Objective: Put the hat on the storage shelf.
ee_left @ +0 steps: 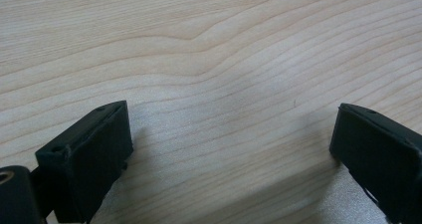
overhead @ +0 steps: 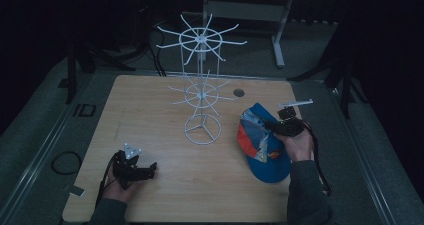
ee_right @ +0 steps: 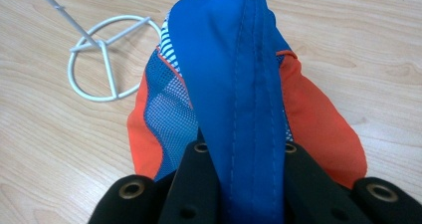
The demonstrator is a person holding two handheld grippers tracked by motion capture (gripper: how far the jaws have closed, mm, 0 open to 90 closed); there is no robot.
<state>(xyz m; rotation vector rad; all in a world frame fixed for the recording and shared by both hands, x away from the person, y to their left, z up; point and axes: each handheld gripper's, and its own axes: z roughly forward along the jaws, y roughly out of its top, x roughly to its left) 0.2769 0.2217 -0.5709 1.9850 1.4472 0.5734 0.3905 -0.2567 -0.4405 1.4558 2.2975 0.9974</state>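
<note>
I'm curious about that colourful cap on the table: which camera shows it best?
The right gripper view: the cap is close up, showing blue fabric, stitching, mesh and orange panels, pinched between the right gripper fingers. The high view shows the whole cap small and dim, right of the white wire rack. The left gripper view looks at bare wooden table.

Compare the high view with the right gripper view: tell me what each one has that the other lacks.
High view alone: the whole white wire rack with its spoked tiers, the left gripper resting open on the table, and the hand holding the right gripper.

Right gripper view alone: the cap's blue stitched seam pinched between the jaws, and its mesh panel.

Both: the blue and orange cap, the rack's ring base, the wooden tabletop.
</note>
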